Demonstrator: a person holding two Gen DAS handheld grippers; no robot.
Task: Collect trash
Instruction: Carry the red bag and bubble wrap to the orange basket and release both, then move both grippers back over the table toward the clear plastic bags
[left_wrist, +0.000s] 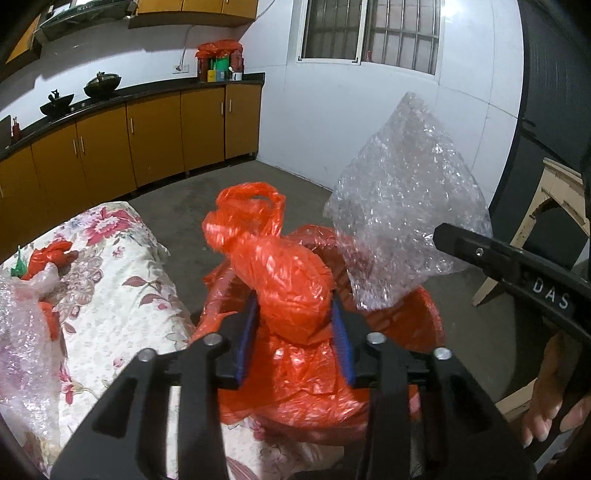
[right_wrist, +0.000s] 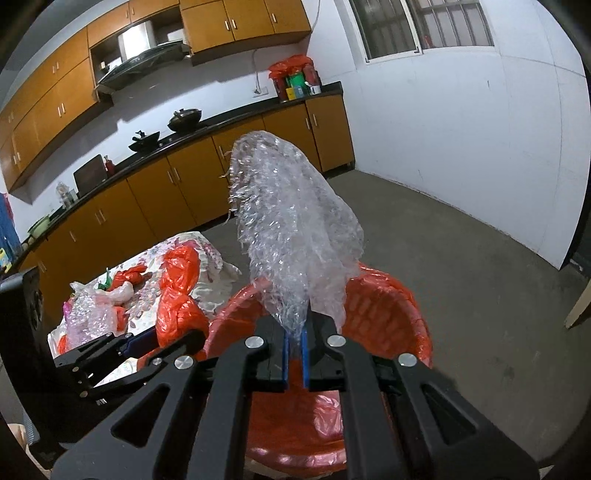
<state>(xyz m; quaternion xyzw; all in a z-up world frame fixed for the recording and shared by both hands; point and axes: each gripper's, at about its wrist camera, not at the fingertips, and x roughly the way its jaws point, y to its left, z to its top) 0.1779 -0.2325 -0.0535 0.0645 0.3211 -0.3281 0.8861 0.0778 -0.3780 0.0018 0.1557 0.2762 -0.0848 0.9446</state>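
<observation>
**Operator:** Report the fingers.

**Technician:** The left gripper (left_wrist: 295, 325) stands part open. Its blue pads (left_wrist: 246, 332) flank the knotted orange bag (left_wrist: 291, 280), but whether they press on it cannot be told (the plastic bulges into the gap on both sides). The right gripper (right_wrist: 295, 354) is nearly closed, pinching the lower edge of a sheet of bubble wrap (right_wrist: 295, 229), which stands up above the fingers.

**Operator:** Where are the items relative to the bin?

**Technician:** Both hang over the red bin (right_wrist: 406, 306), which is lined with an orange bag. The knotted bag sits above the near-left part of the opening, close to the edge of the floral-covered table (left_wrist: 110, 295). The bubble wrap is above the middle. More trash lies on the table: another small orange bundle (left_wrist: 51, 258) and more bubble wrap (left_wrist: 22, 332).

**Operator:** Failure modes from here?

**Technician:** Three, in my judgement.
1. The knotted bag is close to the rim on the table side; released there, it could catch on the rim or fall between bin and table.
2. The bubble wrap is light and broad. It may drape over the rim rather than drop in, or cling to the pads.
3. The two grippers are near each other (the right one's arm crosses the left wrist view), so a hasty release could bring them into contact.
</observation>
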